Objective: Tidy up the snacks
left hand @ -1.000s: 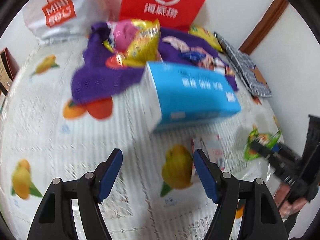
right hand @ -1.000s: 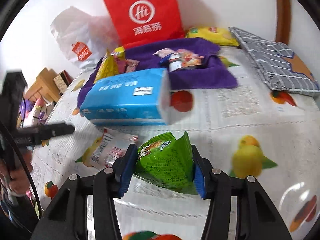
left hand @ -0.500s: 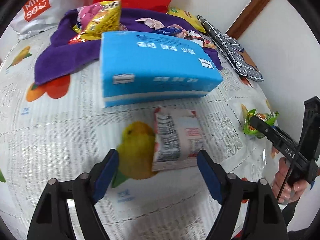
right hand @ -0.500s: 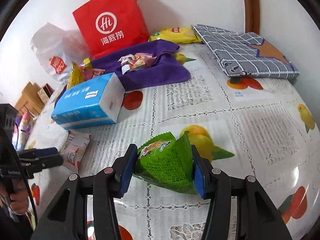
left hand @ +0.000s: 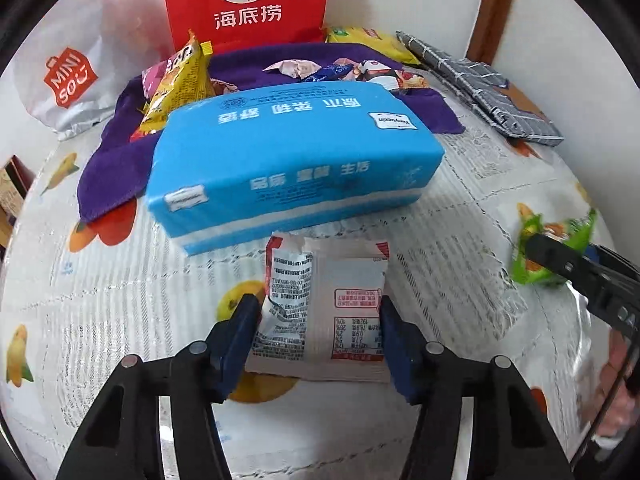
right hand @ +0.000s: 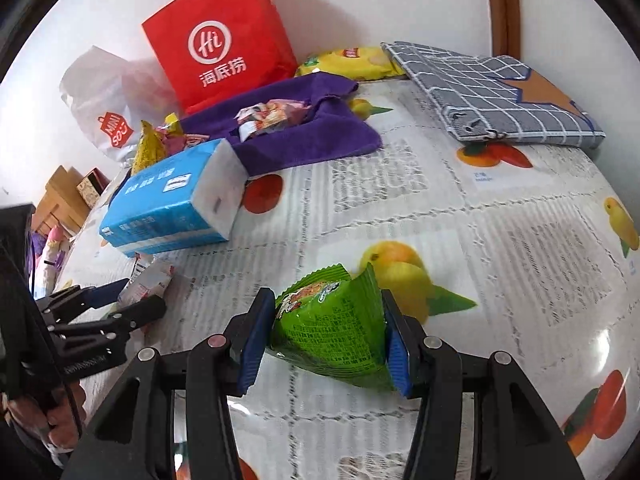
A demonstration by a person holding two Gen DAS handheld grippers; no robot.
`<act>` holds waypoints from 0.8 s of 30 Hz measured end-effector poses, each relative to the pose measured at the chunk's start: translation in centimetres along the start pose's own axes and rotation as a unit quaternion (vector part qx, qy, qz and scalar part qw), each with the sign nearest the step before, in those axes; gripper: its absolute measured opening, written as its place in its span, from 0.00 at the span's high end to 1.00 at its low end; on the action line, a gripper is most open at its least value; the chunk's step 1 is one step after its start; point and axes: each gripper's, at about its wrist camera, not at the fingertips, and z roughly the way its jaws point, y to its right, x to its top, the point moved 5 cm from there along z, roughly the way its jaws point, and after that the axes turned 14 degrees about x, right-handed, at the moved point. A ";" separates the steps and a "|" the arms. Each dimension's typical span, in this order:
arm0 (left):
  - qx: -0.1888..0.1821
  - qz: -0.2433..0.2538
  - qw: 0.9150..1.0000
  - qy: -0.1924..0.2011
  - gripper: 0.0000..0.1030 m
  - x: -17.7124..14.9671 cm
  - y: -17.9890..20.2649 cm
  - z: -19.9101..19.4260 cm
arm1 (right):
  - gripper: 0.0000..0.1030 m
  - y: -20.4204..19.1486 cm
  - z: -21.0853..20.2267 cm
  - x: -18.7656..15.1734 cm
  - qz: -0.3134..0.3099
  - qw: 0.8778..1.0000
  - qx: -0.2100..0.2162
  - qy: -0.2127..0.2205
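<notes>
Your table wears a white fruit-print tablecloth (left hand: 100, 280). A blue tissue pack (left hand: 296, 168) lies at centre, a white-and-red snack packet (left hand: 324, 308) just beside it at 6 o'clock. At 12 a purple towel (left hand: 116, 176) spreads under it; a grey checked pouch (right hand: 508, 92) lies at 2.

Lying on the fruit-print tablecloth (right hand: 520, 216): one blue tissue pack (left hand: 288, 160), one white snack packet (left hand: 324, 312), one green snack packet (right hand: 332, 324), one purple towel (right hand: 312, 136), one checked pouch (right hand: 500, 92). Standing far: one red bag (left hand: 244, 4), one white bag (left hand: 68, 80).
</notes>
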 end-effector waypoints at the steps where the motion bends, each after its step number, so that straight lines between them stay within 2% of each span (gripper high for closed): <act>1: -0.002 -0.006 1.000 -0.002 0.48 -0.1 -0.7 -0.1 | 0.50 -0.5 0.3 0.1 -0.006 1.000 0.002 -0.002; 7: 0.037 -0.052 0.998 -0.010 0.48 -0.8 -6.1 0.4 | 0.50 -3.0 2.8 1.6 -0.041 0.999 0.017 -0.010; 10: 0.043 -0.066 0.997 -0.009 0.47 -0.9 -7.8 0.8 | 0.50 -3.9 4.2 1.9 -0.057 0.998 0.014 -0.019; 13: 0.055 -0.067 0.996 0.000 0.46 -0.8 -7.9 1.0 | 0.47 -4.1 5.1 1.6 -0.067 0.997 0.008 -0.030; 16: 0.068 -0.057 0.996 0.020 0.43 -0.9 -7.4 1.0 | 0.45 -3.8 5.4 1.3 -0.068 0.997 0.009 -0.020; 24: 0.067 -0.059 0.995 0.045 0.42 -0.9 -7.4 0.9 | 0.42 -3.6 5.1 1.2 -0.069 0.998 0.006 -0.011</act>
